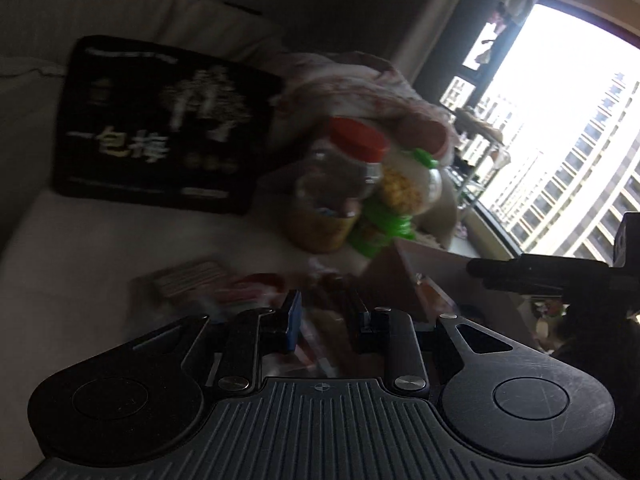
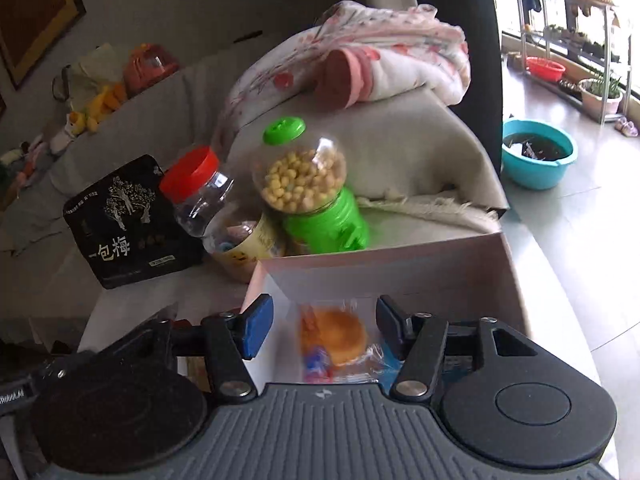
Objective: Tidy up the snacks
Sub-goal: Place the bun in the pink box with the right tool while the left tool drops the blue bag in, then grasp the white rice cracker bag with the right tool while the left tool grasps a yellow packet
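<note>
My right gripper (image 2: 322, 312) is open above a pale cardboard box (image 2: 400, 264). Inside the box, below the parted fingers and untouched, lies a wrapped orange cake (image 2: 336, 340). Behind the box stand a red-lidded clear jar (image 2: 208, 200), a green dispenser full of yellow balls (image 2: 308, 192) and a black pouch with white print (image 2: 128, 220). The left wrist view is blurred. My left gripper (image 1: 326, 312) hangs with its jaws a narrow gap apart over loose snack wrappers (image 1: 248, 292), and no grip on them shows. The jar (image 1: 344, 168), dispenser (image 1: 400, 196) and pouch (image 1: 160, 120) lie beyond it.
A flowered blanket (image 2: 380, 60) is piled on the beige sofa arm behind the jars. A teal basin (image 2: 538, 160) sits on the tiled floor to the right. Toys lie along the sofa back (image 2: 104, 100). The box's edge (image 1: 432, 268) is to the left gripper's right.
</note>
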Motion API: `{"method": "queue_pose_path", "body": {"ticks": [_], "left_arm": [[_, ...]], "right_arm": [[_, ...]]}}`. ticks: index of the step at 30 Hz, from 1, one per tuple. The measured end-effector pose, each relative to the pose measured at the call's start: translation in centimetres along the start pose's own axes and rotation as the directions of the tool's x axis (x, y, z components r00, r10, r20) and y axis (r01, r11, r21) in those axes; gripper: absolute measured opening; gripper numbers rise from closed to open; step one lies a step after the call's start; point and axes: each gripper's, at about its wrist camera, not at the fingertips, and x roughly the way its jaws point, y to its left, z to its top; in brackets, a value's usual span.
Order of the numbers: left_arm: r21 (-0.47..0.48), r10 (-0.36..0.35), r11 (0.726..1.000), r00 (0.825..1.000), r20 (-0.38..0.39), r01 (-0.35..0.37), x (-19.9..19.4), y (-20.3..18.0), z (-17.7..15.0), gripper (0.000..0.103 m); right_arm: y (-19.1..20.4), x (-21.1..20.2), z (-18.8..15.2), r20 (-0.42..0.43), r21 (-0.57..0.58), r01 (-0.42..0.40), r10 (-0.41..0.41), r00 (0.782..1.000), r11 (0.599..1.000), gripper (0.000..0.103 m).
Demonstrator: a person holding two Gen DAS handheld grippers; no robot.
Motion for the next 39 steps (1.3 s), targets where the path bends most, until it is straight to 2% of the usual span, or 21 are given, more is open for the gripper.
{"method": "queue_pose_path", "body": {"ticks": [2,6,11,14,17,22,24,26,28,32,35,39], "left_arm": [[-0.021,0.054,0.998,0.999,0.002,-0.054,-1.3,3.3,-0.1,0.027],[-0.074,0.109,0.991,0.994,0.001,-0.108,-3.1,7.5,-1.0,0.027],[-0.058,0.113,0.992,0.993,-0.036,-0.115,-2.7,8.3,-2.2,0.027],[-0.046,0.165,0.985,0.985,-0.043,-0.167,-3.4,8.5,-3.1,0.027],[-0.032,0.201,0.979,0.979,-0.029,-0.202,-5.1,8.3,-4.4,0.027],[-0.149,0.256,0.955,0.967,-0.017,-0.255,-7.1,9.6,-5.7,0.027],[-0.21,0.258,0.944,0.966,-0.009,-0.254,-7.3,10.5,-6.1,0.027],[-0.261,0.264,0.93,0.964,-0.018,-0.26,-7.0,11.5,-6.2,0.027],[-0.282,0.245,0.928,0.969,-0.03,-0.243,-6.3,12.2,-6.1,0.027],[-0.221,0.202,0.954,0.979,-0.027,-0.203,-4.8,11.5,-5.7,0.027],[-0.093,0.151,0.983,0.987,-0.055,-0.156,-3.9,9.6,-5.7,0.027],[0.064,0.102,0.993,0.991,-0.084,-0.097,-4.2,7.4,-6.7,0.027]], "right_arm": [[0.8,-0.4,-1.0,0.009,-0.028,0.026,-0.026,1.0,0.999,0.068],[3.1,-2.7,-4.0,0.023,-0.136,0.07,-0.067,0.997,0.988,0.069],[6.4,-6.3,-9.0,0.039,-0.233,0.006,0.003,0.999,0.972,0.074],[8.3,-7.4,-12.2,0.047,-0.302,-0.02,0.036,0.998,0.953,0.077],[10.2,-7.4,-15.1,0.04,-0.386,-0.013,0.031,0.999,0.922,0.077],[12.2,-5.2,-18.5,0.03,-0.449,0.003,0.012,0.999,0.894,0.077],[12.6,-4.1,-20.0,0.023,-0.459,0.01,0.001,1.0,0.889,0.077],[12.7,-3.1,-21.0,-0.02,-0.464,-0.013,0.004,1.0,0.886,0.077],[12.4,-3.1,-21.8,0.016,-0.454,-0.002,0.011,1.0,0.891,0.083],[11.8,-3.0,-22.0,0.01,-0.438,-0.011,0.018,1.0,0.899,0.084],[11.3,-2.9,-21.7,0.005,-0.412,-0.021,0.025,1.0,0.911,0.084],[12.0,-3.1,-21.2,0.002,-0.426,-0.03,0.034,0.999,0.904,0.084]]}}
